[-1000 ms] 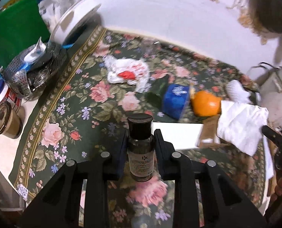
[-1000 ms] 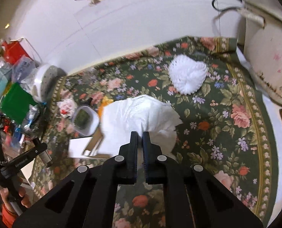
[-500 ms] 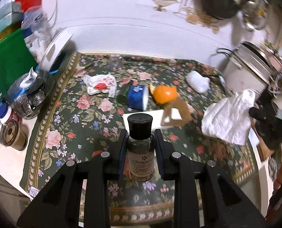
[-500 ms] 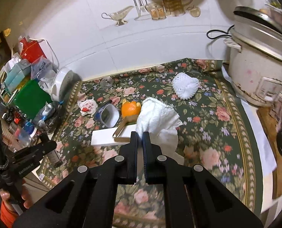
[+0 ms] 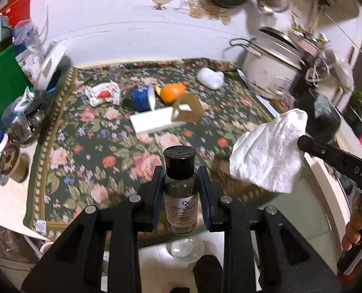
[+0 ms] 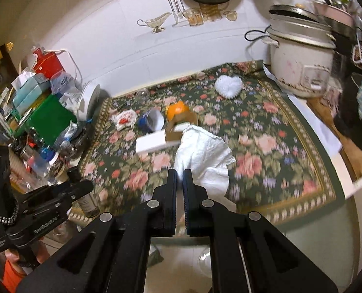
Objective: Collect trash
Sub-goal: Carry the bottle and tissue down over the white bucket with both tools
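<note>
Both jaws are clamped on trash — the left gripper squeezing an upright bottle between its fingers, the right gripper pinching a tissue hanging ahead of its tips — so the carry-off looks underway, and next comes finding a bin, none visible.

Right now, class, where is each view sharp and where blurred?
Left wrist view: the bottle in the left gripper is sharp, the floral cloth smeared. Right wrist view: the right gripper is crisp, the paper towel softer, the cloth's right side streaked; both views bulge.
</note>
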Action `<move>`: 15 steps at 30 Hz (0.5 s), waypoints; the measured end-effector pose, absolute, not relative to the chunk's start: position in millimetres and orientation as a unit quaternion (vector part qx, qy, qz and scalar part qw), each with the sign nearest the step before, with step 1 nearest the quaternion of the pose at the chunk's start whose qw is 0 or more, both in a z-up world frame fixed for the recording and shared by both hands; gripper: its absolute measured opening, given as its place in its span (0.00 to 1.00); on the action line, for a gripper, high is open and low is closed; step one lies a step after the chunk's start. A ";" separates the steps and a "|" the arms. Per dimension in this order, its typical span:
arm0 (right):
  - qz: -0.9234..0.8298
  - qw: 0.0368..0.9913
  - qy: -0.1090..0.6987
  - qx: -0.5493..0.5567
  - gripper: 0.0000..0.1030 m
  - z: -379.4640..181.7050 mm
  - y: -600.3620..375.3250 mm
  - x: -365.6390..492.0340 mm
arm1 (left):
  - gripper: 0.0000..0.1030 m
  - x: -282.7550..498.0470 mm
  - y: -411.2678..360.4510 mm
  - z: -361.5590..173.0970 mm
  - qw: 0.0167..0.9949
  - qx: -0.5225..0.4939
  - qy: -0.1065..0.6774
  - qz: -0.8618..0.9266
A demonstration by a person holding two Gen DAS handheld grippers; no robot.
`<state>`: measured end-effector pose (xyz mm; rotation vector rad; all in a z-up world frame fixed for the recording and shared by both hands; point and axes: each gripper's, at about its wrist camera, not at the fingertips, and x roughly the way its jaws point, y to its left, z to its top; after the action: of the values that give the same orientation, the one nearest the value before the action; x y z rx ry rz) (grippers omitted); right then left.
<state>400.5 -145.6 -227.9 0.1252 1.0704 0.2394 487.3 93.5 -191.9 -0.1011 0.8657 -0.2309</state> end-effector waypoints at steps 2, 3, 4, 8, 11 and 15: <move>0.108 0.847 0.517 0.060 0.05 -229.4 -146.6 385.8 | 0.26 479.9 89.8 -196.6 0.894 -0.052 0.428 -0.122; 0.107 0.844 0.522 0.059 0.05 -230.6 -146.7 378.9 | 0.26 476.1 87.8 -199.1 0.891 -0.053 0.432 -0.127; 0.106 0.842 0.525 0.059 0.05 -231.6 -147.0 373.9 | 0.26 471.4 84.6 -202.2 0.889 -0.052 0.436 -0.130; 0.108 0.829 0.546 0.055 0.05 -241.8 -151.8 354.8 | 0.26 457.2 73.4 -214.6 0.880 -0.053 0.453 -0.135; 0.114 0.820 0.559 0.052 0.05 -251.9 -156.2 344.3 | 0.26 448.5 64.9 -224.4 0.875 -0.049 0.462 -0.132; 0.125 0.805 0.578 0.055 0.05 -270.7 -164.4 336.3 | 0.26 440.6 53.6 -245.2 0.868 -0.049 0.479 -0.120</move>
<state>336.3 -164.4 -270.7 0.1182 1.2370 0.2676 440.6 53.6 -245.2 -0.1034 1.0029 -0.2515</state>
